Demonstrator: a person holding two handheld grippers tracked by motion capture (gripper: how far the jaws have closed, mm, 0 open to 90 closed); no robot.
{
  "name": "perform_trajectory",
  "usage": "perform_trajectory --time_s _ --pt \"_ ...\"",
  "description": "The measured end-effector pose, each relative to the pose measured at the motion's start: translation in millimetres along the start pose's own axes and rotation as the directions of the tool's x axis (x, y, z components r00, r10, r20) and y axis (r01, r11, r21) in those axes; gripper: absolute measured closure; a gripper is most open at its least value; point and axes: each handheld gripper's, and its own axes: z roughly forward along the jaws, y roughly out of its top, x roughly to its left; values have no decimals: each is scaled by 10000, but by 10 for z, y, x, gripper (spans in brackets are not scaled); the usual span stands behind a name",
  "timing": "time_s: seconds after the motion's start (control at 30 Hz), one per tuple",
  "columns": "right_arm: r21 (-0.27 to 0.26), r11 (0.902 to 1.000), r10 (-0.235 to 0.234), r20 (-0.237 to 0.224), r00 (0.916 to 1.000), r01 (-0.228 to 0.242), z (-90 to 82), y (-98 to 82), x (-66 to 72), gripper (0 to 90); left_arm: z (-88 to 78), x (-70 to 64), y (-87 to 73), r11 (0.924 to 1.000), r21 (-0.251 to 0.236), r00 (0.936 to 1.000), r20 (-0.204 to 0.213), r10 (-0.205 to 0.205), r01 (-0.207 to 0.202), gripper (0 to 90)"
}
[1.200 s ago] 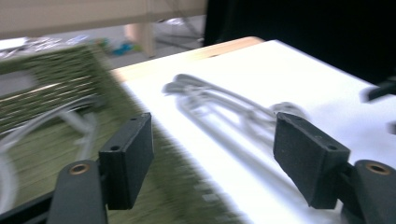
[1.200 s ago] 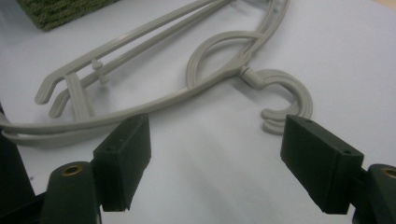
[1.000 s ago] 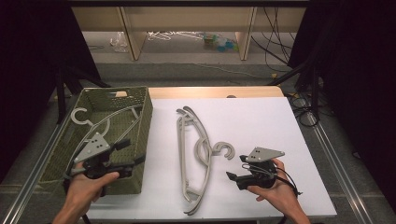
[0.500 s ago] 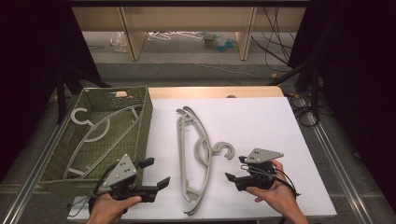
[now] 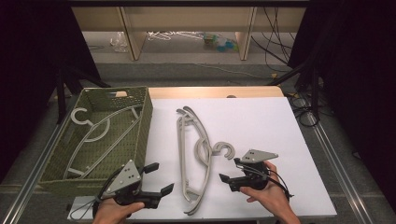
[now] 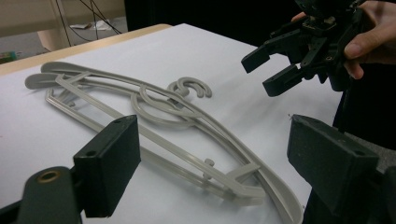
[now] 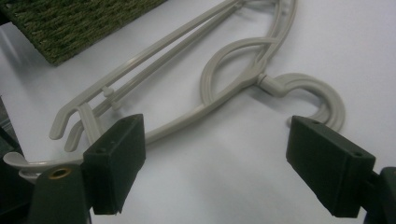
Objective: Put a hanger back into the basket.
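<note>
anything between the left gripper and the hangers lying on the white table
Nothing visible. The left gripper, jaws open, sits just left of the hangers, with bare table between them. The green basket stands to its left.

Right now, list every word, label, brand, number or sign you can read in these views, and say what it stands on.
None can be read.
The hangers on the table: plain grey plastic, no marking visible.
The hanger in the green basket: no marking visible.
The green basket: plain mesh, no label.
The left gripper and right gripper: black jaws and grey plates, no print.
The items on the far floor: too small and blurred.
</note>
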Motion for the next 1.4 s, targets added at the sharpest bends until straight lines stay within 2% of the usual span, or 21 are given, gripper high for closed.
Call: perform_trajectory --time_s 0.2,0.27,0.37,0.43,0.5,0.53,0.57,0.63,0.67,0.7,0.83,0.87,0.97,1.0,1.03,1.07,1.1,1.13,1.17,1.27,1.4 --pt "578 9980 275 -75 9996 -270 248 3 118 204 44 -29 -67 9994 336 9998 174 84 -89 173" --pt "922 9934 687 45 9976 -688 349 14 160 203 55 -40 -91 9994 334 9996 286 49 -58 173" --pt "1300 9871 937 50 9956 -936 478 30 164 203 44 -41 -102 9985 496 9993 303 219 -234 173" --pt "1300 9884 776 164 9969 -791 552 39 143 203 41 -46 -109 9988 451 9993 330 193 -208 172" --pt "1471 9817 1195 173 9927 -1208 623 64 167 210 37 -42 -108 9985 467 9991 320 263 -278 173" --pt "1614 9794 1209 121 9926 -1213 646 72 170 219 39 -45 -112 9987 477 9993 333 172 -187 173" --pt "1594 9807 1127 108 9936 -1130 685 72 172 224 37 -39 -110 9980 527 9989 314 336 -352 173" --pt "1937 9727 1258 217 9918 -1276 727 78 194 227 40 -53 -118 9981 599 9995 283 146 -163 173" --pt "1934 9720 1309 258 9911 -1334 766 79 196 236 42 -40 -113 9973 604 9986 353 397 -418 172" --pt "1976 9712 1306 270 9911 -1334 798 83 186 248 45 -53 -117 9980 602 9993 330 186 -206 172" --pt "2112 9631 1669 184 9858 -1670 902 116 149 274 59 -44 -118 9976 562 9981 478 383 -409 172" --pt "2025 9645 1694 188 9854 -1696 911 127 140 300 55 -58 -122 9977 625 9992 336 237 -258 172" --pt "2074 9615 1781 285 9836 -1801 931 153 126 400 57 -38 -120 9967 670 9983 391 433 -459 172" --pt "2132 9624 1660 296 9857 -1685 935 165 119 435 58 -46 -128 9974 682 9992 342 213 -236 172" --pt "2191 9602 1683 407 9849 -1731 938 177 115 478 57 -35 -126 9969 690 9989 323 347 -369 172" --pt "2223 9593 1698 396 9847 -1743 943 182 92 519 60 -38 -131 9976 664 9994 303 183 -203 172" --pt "2308 9546 1851 356 9821 -1883 935 188 64 536 60 -24 -127 9970 666 9987 340 372 -394 173" --pt "2073 9557 2080 279 9777 -2092 942 181 38 555 60 -24 -126 9970 668 9988 331 368 -390 173" --pt "2034 9509 2325 276 9722 -2332 936 177 9 574 59 -24 -125 9970 666 9987 345 377 -400 172" --pt "2102 9351 2905 65 9569 -2853 898 183 -62 606 65 -38 -131 9977 649 9993 344 167 -190 173" --pt "1898 9326 3144 -89 9493 -3071 866 211 -92 629 64 -30 -128 9969 665 9979 518 397 -431 172"
